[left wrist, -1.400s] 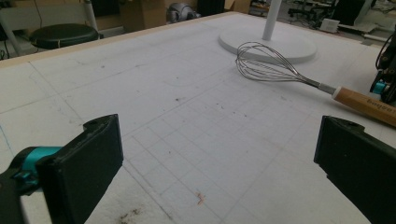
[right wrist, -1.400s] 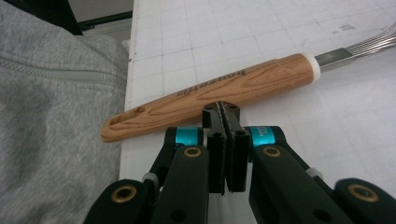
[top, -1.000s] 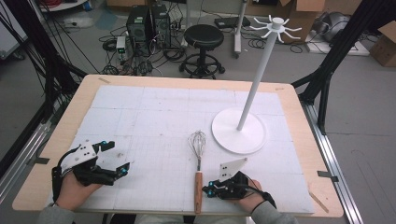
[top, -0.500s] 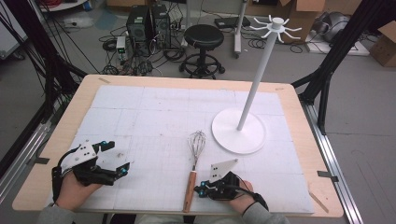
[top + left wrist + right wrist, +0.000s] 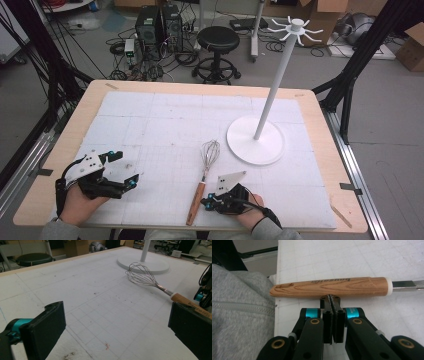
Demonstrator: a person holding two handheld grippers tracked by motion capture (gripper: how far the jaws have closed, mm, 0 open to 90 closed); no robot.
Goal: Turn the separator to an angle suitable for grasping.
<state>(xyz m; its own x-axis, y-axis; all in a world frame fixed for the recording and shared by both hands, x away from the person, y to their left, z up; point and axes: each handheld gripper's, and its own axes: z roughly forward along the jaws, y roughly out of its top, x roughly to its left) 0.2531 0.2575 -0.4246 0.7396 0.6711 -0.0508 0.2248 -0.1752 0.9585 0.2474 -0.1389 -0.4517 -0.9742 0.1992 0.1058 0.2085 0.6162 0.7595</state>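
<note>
- The whisk (image 5: 202,177) is lying flat on the tabletop (image 5: 165,125), wire head pointing toward the stand (image 5: 256,145), wooden handle pointing toward the near edge.
- The right tongs (image 5: 331,298) are sitting fully closed, nothing between the pads, with the tips pressing against the side of the handle (image 5: 329,287). Judged purpose: the closed tips are working as a pusher, nudging the handle sideways rather than lifting it.
- In the high view the right tongs (image 5: 212,201) are lying low on the tabletop just beside the handle's end.
- The left tongs (image 5: 120,170) are standing wide open and empty, resting well apart from the whisk, likely waiting clear of the work.
- The stand is sitting on its round base beyond the whisk head, near but apart, its hooks at the top bare; it is likely serving as the hanging point.
- Count: one whisk, one stand, two tongs, one stool (image 5: 217,40) on the floor behind.
</note>
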